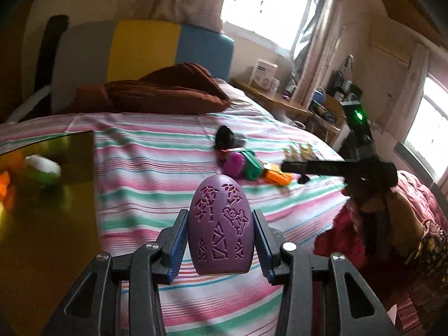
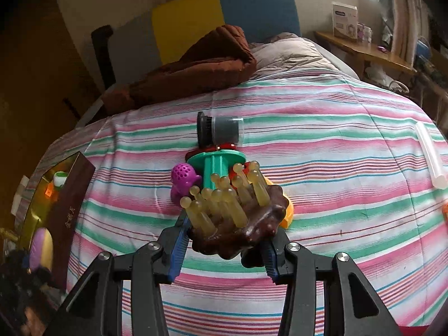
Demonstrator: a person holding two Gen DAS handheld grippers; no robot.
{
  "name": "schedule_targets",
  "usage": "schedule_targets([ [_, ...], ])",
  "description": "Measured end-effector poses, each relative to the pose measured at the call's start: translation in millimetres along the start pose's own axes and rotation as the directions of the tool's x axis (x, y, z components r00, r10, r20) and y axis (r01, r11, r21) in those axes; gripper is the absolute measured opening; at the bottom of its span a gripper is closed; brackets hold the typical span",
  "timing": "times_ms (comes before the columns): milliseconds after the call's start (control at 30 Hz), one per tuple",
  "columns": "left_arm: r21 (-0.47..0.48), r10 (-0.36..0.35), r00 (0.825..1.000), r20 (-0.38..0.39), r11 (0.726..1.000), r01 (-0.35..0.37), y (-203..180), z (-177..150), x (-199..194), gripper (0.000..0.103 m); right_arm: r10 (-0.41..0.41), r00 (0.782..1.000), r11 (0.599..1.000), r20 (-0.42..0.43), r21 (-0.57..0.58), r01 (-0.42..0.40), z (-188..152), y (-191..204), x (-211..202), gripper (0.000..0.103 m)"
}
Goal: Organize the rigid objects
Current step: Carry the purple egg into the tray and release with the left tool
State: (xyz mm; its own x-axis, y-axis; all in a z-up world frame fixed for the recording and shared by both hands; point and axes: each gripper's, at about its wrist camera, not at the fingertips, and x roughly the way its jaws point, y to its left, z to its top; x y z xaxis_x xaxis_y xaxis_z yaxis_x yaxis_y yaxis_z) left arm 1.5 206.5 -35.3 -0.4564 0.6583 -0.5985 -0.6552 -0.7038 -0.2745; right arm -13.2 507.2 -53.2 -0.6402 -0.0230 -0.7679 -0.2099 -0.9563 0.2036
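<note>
gripping a purple egg-shaped piece (image 1: pixel 221 225) by its sides, the left tongs (image 1: pixel 221 247) held it upright above the striped bed (image 1: pixel 140 196). the right tongs (image 2: pixel 224 247) pinched a brown base with yellowish pegs (image 2: pixel 238 224) over the same bed. beyond lay a teal and magenta toy pile (image 2: pixel 207 173) and a black-capped clear cylinder (image 2: pixel 221 130). the gold box (image 1: pixel 47 196) at the left was blurred, its contents hard to make out.

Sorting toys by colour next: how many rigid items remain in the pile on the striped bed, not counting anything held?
Black and clear capped cylinder: 1
Teal plastic spool-shaped toy: 1
Purple perforated plastic toy: 1
Orange plastic piece: 1
Red piece: 1
Total: 5
</note>
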Motion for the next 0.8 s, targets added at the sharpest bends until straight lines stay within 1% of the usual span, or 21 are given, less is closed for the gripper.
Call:
schedule_targets([
  [100, -0.035, 0.039, 0.999, 0.01, 0.999, -0.039, 19, 2, -9, 0.044, 0.021, 1.0, 1.0, 0.004, -0.02, -0.02, 0, 5, -1, 0.047],
  [267, -0.108, 0.098, 0.995, 0.014, 0.99, -0.096, 53, 3, -23, 0.044, 0.028, 1.0, 0.998, 0.012, -0.048, -0.027, -1, 11, -2, 0.047],
  [433, -0.181, 0.179, 0.984, 0.014, 0.968, -0.174, 97, 4, -39, 0.044, 0.041, 0.999, 0.997, 0.01, -0.059, -0.04, -2, 14, -2, 0.047],
  [533, -0.226, 0.231, 0.973, 0.003, 0.948, -0.225, 125, 4, -47, 0.044, 0.036, 0.999, 0.997, 0.006, -0.07, -0.035, -3, 16, -1, 0.047],
  [667, -0.26, 0.298, 0.954, -0.038, 0.919, -0.297, 159, 2, -52, 0.044, 0.055, 0.998, 0.996, 0.017, -0.073, -0.053, -3, 18, -3, 0.047],
  [800, -0.299, 0.361, 0.925, -0.114, 0.876, -0.379, 196, -5, -53, 0.044, 0.062, 0.998, 0.995, 0.027, -0.082, -0.06, -2, 20, -5, 0.047],
])
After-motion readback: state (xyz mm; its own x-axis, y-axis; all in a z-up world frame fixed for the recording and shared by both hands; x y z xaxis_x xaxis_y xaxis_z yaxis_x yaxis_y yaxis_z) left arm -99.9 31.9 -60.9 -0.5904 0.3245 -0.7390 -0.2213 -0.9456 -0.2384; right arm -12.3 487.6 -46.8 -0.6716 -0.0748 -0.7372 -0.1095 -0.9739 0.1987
